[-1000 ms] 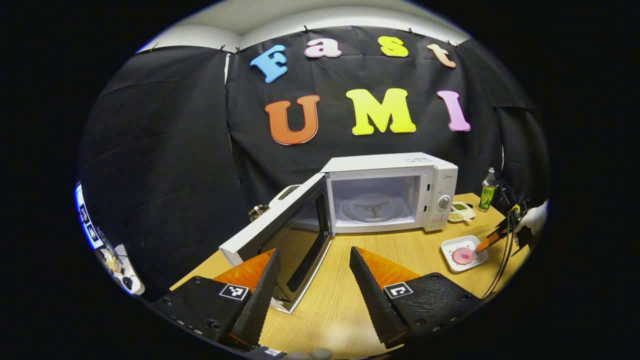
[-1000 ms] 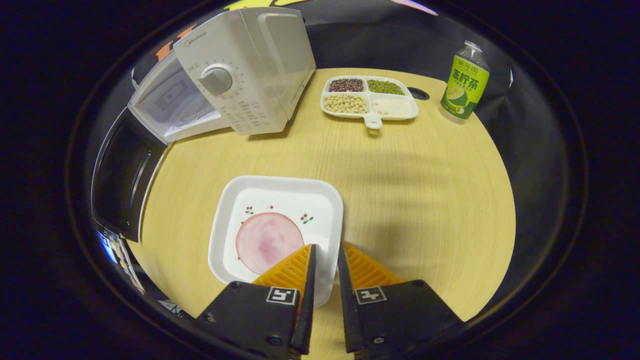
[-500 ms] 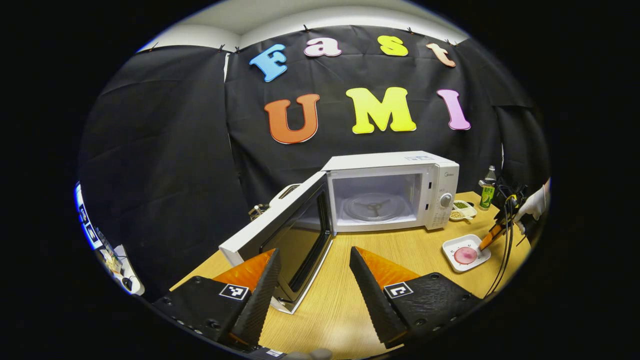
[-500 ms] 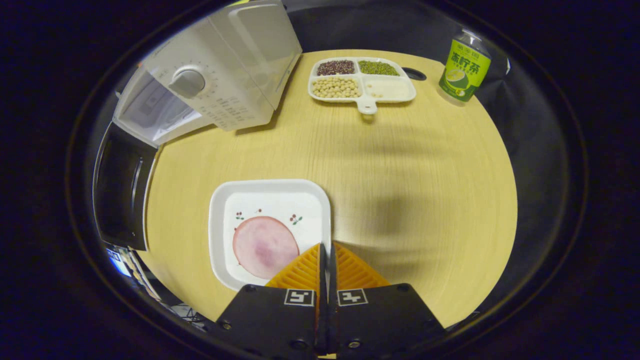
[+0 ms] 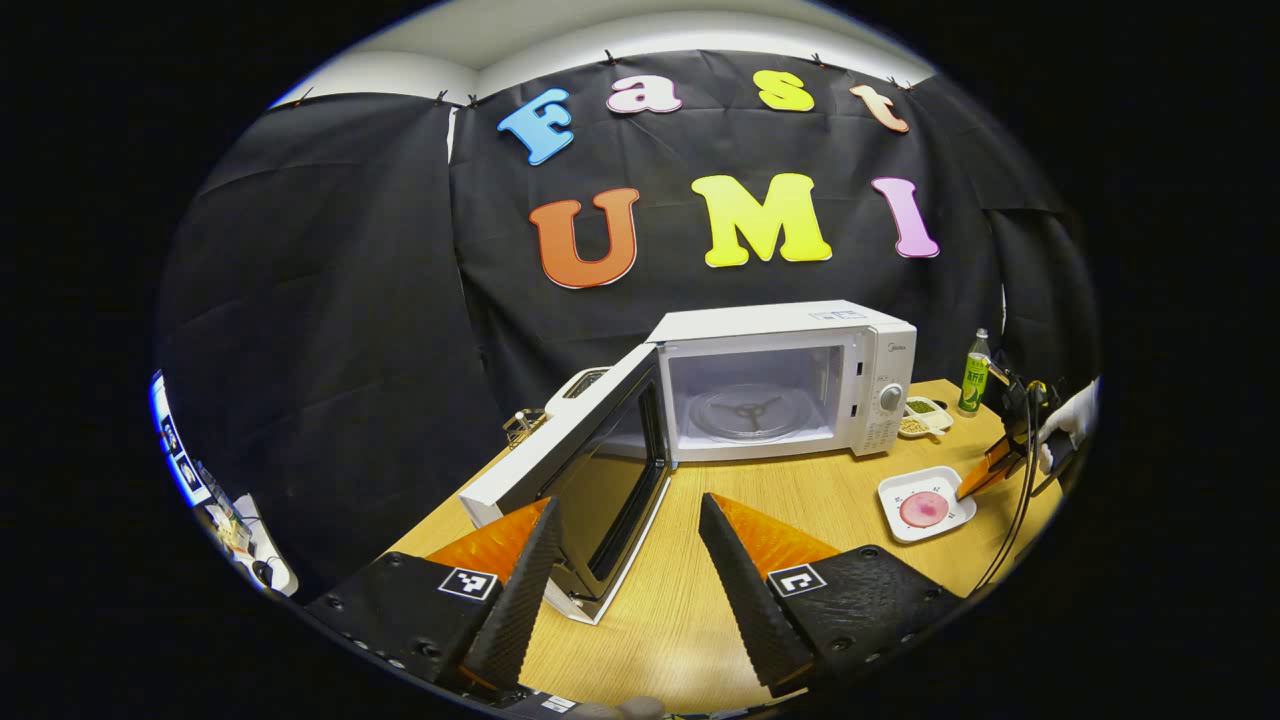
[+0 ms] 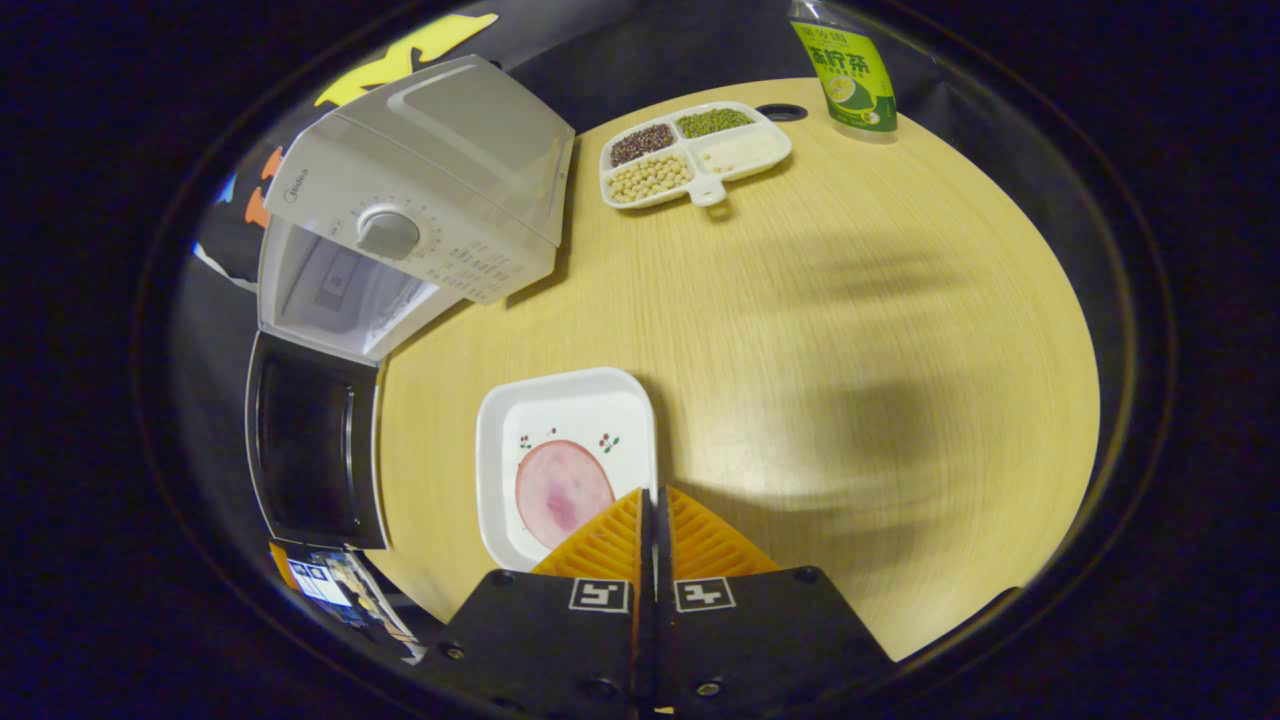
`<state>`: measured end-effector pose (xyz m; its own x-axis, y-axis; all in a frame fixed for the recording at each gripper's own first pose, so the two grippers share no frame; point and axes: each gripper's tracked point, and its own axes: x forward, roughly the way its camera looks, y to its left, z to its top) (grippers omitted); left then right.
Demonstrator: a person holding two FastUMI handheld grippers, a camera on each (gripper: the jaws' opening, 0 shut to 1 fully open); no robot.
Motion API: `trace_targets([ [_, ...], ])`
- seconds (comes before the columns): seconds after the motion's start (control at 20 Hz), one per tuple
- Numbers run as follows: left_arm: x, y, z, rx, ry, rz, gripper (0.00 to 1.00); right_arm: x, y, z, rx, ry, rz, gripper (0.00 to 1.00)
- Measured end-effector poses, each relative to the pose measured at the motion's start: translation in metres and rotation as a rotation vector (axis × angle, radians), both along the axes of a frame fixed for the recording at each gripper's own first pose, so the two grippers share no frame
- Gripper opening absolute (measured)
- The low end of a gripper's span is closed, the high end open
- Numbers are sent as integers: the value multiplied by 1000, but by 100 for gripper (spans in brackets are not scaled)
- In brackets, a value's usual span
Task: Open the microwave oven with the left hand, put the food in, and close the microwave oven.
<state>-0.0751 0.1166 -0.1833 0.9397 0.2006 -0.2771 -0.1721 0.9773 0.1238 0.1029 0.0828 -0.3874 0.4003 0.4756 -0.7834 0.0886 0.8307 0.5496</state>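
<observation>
The white microwave [image 5: 780, 380] stands on the wooden table with its door [image 5: 590, 470] swung wide open and the glass turntable bare inside. My left gripper [image 5: 625, 520] hangs open in front of it, low over the table, its left finger close by the door's lower edge. A square white plate [image 6: 560, 390] carries a round pink ham slice [image 6: 563, 493]. My right gripper [image 6: 652, 495] is shut on the plate's right rim. In the left gripper view the plate [image 5: 925, 490] lies right of the microwave, with the right gripper [image 5: 965, 492] at its edge and a white-gloved hand [image 5: 1070, 420] behind it.
A divided white tray [image 6: 707, 190] of beans and grains sits behind the microwave's [image 6: 430, 210] right side, a green-labelled bottle [image 6: 845, 70] farther back. The table [image 6: 850, 300] is bare wood to the right of the plate. The open door [image 6: 310, 450] juts toward the front edge.
My right gripper has shut on the plate's right rim, and its view has since risen and turned with the plate held in it. The left gripper stays open and has barely shifted.
</observation>
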Motion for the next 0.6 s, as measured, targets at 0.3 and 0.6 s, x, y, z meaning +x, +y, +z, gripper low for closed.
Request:
trace_targets([
  [0.3, -2, -11, 11, -2, -9, -23, 83, 5, 31, 31, 109, -96, -63, 4],
  [0.6, -4, -13, 21, 2, -5, -45, 83, 10, 80, 67, 228, -162, -144, 4],
])
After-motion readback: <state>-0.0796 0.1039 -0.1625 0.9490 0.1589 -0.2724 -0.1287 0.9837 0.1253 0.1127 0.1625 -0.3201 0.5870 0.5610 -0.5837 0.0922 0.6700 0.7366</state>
